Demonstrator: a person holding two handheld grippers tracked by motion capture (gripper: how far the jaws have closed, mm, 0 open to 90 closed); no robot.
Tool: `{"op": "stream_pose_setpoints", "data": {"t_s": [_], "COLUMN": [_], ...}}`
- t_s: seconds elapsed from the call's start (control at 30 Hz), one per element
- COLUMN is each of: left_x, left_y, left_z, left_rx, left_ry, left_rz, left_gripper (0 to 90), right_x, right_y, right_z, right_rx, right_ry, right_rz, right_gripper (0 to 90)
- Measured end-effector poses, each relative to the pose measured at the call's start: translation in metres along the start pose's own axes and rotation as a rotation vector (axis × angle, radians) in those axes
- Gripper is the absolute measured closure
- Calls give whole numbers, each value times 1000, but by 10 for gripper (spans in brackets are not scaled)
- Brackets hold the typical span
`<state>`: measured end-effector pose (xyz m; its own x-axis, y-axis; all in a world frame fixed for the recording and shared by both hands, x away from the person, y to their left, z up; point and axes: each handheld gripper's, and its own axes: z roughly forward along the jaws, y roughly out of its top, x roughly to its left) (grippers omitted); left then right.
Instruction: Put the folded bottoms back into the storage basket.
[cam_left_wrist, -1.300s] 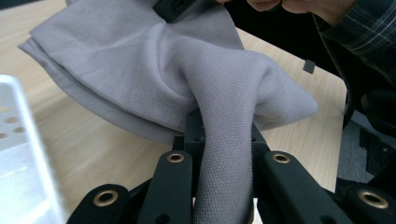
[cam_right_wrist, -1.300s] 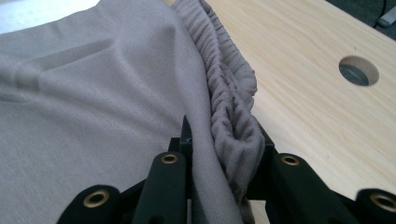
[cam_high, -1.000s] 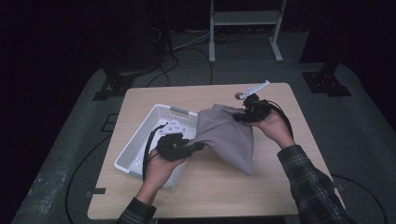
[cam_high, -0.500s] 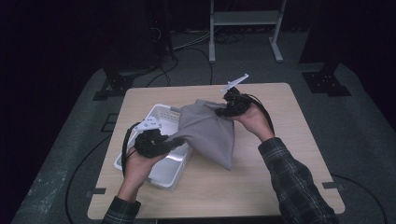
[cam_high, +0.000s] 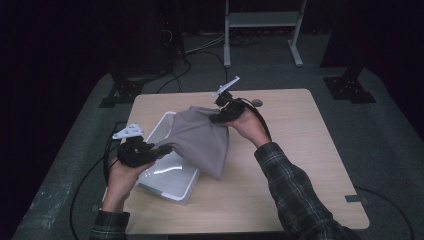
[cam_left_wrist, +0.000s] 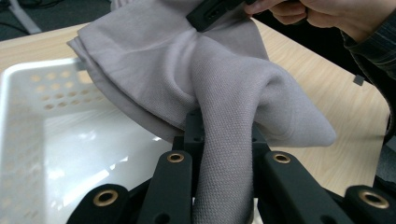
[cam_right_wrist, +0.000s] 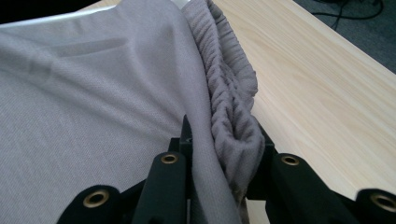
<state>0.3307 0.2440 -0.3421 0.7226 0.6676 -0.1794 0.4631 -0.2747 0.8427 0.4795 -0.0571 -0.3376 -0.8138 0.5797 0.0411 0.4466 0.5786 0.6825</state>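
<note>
A grey knitted garment (cam_high: 200, 140) hangs stretched between my two grippers above the wooden table (cam_high: 300, 150). My left gripper (cam_high: 161, 149) is shut on one bunched end of it (cam_left_wrist: 224, 154), over the white perforated basket (cam_high: 167, 180). At the table's far middle, my right gripper (cam_high: 216, 118) is shut on the ribbed hem (cam_right_wrist: 233, 130). In the left gripper view the other hand and its gripper (cam_left_wrist: 212, 11) pinch the cloth's far edge. The garment's lower fold droops onto the table right of the basket.
The basket (cam_left_wrist: 28, 121) has a glossy floor and rows of holes in its wall. Bare wood (cam_right_wrist: 322, 93) lies to the right of the cloth. Cables (cam_high: 90, 175) trail off the table's left side. A metal stand (cam_high: 260, 30) rises beyond the far edge.
Both hands have carried the garment leftward across the table. It now hangs partly over the basket, and the left gripper has moved out past the basket's left side.
</note>
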Motion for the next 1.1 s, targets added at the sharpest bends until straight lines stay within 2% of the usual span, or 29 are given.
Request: {"op": "stream_pose_setpoints", "data": {"t_s": [0.27,0.4,0.6,0.93,1.1], "left_x": [27,37,50,63,62], "left_y": [-14,-21,-31,-45,-48], "left_z": [-17,-22,-26,-22,-17], "left_rx": [12,21,54,107,144], "left_ry": [45,60,79,88,83], "left_rz": [-47,-71,-86,-110,-94], "left_gripper": [784,784,783,778,772], "right_x": [15,20,27,36,36], "right_y": [17,19,19,12,6], "right_z": [26,40,57,76,81], "right_rx": [-5,-4,5,15,28], "right_ry": [15,25,40,61,63], "right_rz": [-18,-15,-3,16,21], "right_gripper": [739,739,738,734,731]}}
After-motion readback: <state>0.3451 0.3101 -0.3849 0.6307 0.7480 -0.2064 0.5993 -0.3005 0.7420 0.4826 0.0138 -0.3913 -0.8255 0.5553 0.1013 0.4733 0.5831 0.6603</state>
